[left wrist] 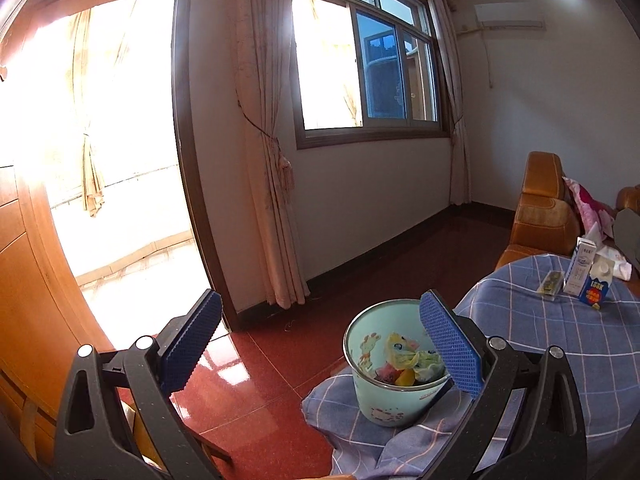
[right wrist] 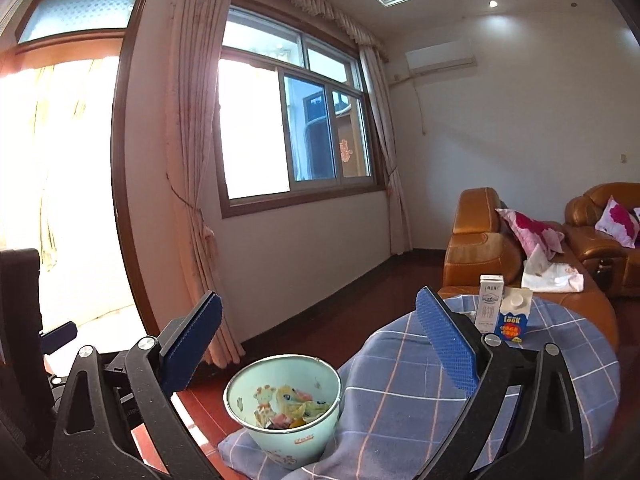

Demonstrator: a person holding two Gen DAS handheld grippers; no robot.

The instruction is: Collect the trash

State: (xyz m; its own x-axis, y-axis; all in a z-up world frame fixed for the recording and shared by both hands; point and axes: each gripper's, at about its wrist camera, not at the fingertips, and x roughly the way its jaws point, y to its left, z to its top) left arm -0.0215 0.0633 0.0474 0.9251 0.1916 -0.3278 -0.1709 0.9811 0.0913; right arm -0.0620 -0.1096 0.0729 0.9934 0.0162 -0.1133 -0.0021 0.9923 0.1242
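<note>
A pale blue cartoon-print bin (left wrist: 384,396) stands at the near edge of the blue checked tablecloth (left wrist: 560,340) and holds crumpled wrappers (left wrist: 404,362). It also shows in the right wrist view (right wrist: 296,436). A white milk carton (left wrist: 580,268) and a blue carton (left wrist: 596,286) stand upright farther back on the table, with a small dark packet (left wrist: 551,282) beside them. Both cartons show in the right wrist view, the white carton (right wrist: 490,304) next to the blue carton (right wrist: 513,318). My left gripper (left wrist: 320,344) is open and empty, just left of the bin. My right gripper (right wrist: 320,344) is open and empty above the bin.
An orange leather sofa (right wrist: 480,240) with pink cushions (right wrist: 528,232) stands behind the table. A white tissue pack (right wrist: 552,276) lies at the table's far side. Red tiled floor (left wrist: 260,380) lies to the left, with a wooden cabinet (left wrist: 24,300), balcony door and curtains (left wrist: 272,200).
</note>
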